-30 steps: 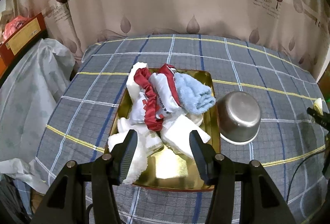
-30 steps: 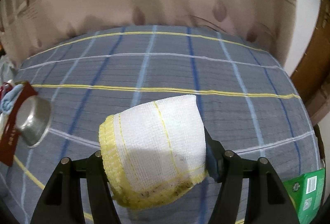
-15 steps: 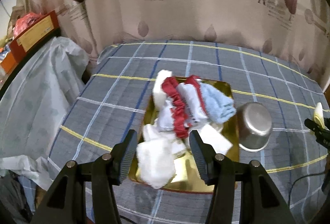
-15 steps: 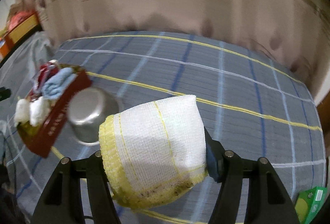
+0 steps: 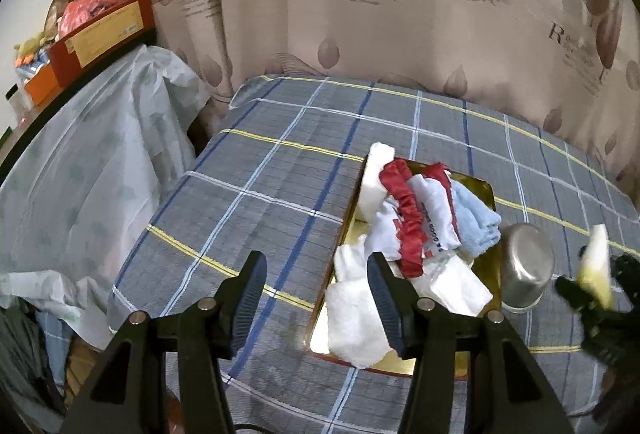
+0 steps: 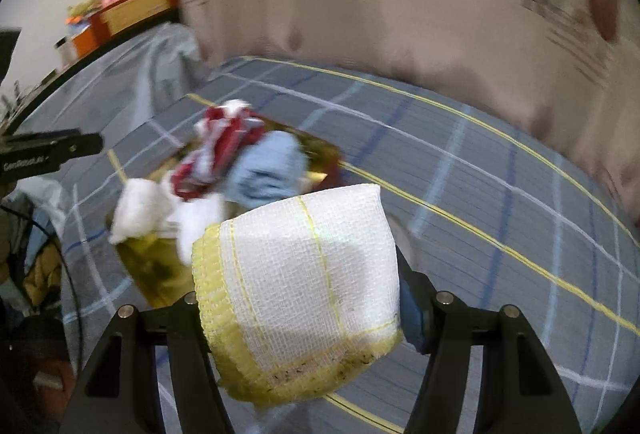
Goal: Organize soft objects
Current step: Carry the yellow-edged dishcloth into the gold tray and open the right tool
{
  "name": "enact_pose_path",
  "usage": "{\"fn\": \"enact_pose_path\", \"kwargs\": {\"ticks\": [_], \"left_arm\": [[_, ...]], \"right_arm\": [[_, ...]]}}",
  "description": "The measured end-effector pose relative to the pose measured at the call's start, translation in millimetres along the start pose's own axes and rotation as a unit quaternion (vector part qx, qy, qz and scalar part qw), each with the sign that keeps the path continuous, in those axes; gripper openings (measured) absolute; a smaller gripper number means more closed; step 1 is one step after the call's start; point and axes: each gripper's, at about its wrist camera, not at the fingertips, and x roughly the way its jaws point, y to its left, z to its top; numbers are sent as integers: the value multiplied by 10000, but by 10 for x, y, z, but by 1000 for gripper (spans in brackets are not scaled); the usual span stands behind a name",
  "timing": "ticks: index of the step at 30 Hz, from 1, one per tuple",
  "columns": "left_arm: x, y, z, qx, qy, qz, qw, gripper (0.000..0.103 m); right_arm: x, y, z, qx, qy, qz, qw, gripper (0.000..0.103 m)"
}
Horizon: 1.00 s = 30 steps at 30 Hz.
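**Cloth clamped right, pile in tray**

Right gripper (image 6: 298, 298) clenched on a white mesh cloth (image 6: 304, 274) with yellow edging, held in the air over the plaid table (image 6: 500, 194). Left gripper (image 5: 316, 298) spread wide, nothing between the fingers, hovering at the tray's (image 5: 490, 266) near left edge. Heaped in the gold tray: white rags (image 5: 352, 310), red-and-white cloth (image 5: 412, 230), blue towel (image 5: 476, 226). Steel bowl (image 5: 526, 266) upside down, just right of the tray, touching or nearly so. Right view blurred.

Open plaid cloth (image 5: 280, 194) frame left and centre; tray (image 5: 490, 190) of rags and steel bowl (image 5: 526, 266) crowd lower right.
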Motion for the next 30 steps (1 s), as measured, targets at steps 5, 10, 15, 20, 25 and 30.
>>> {"fn": "enact_pose_path", "kwargs": {"ticks": [5, 10, 15, 20, 25, 30], "left_arm": [[10, 118, 26, -157, 72, 30, 9998, 54], [17, 259, 50, -336, 96, -9, 9994, 54], [35, 339, 69, -468, 157, -102, 9987, 54], [26, 323, 61, -420, 167, -144, 9989, 54], [32, 277, 44, -375, 200, -241, 9988, 54], [38, 219, 29, -321, 234, -315, 9987, 54]], "right_arm": [[223, 442, 143, -376, 76, 235, 9990, 62], [443, 710, 212, -549, 219, 409, 9974, 62], [654, 856, 218, -702, 362, 347, 9963, 62], [821, 923, 189, -704, 534, 313, 9956, 68], [826, 916, 162, -601, 558, 409, 9958, 72], [754, 910, 132, -567, 476, 440, 9963, 79]]}}
